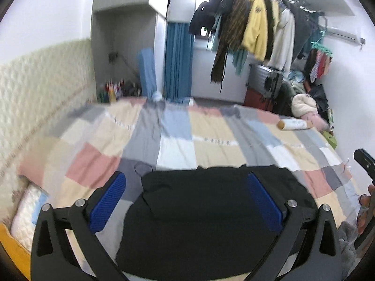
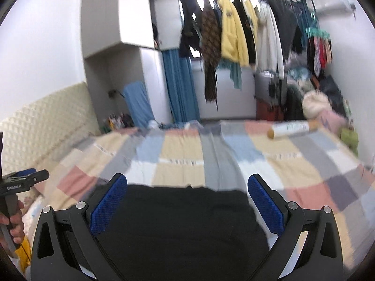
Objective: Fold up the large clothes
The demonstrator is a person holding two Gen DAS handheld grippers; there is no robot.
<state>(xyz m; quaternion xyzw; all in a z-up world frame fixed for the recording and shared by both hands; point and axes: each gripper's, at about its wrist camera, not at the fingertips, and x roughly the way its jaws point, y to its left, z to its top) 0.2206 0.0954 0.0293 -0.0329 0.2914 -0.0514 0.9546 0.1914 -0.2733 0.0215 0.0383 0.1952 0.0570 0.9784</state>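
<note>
A black garment [image 1: 211,213] lies folded into a compact block on the near part of the patchwork bedspread [image 1: 178,138]. It also shows in the right wrist view [image 2: 178,229]. My left gripper [image 1: 186,201] is open, its blue pads [image 1: 107,201] held apart above the garment, nothing between them. My right gripper [image 2: 187,203] is open too, its blue pads [image 2: 264,203] spread above the garment's far edge. The left gripper shows at the left edge of the right wrist view [image 2: 23,179]. The right gripper's tip shows at the right edge of the left wrist view [image 1: 364,164].
A white roll with tan ends [image 1: 295,124] lies at the bed's far right, also in the right wrist view [image 2: 290,128]. A padded headboard wall [image 1: 39,86] runs along the left. Hanging clothes [image 1: 255,25] fill a rack beyond the bed. Piled clothes [image 1: 304,104] sit at far right.
</note>
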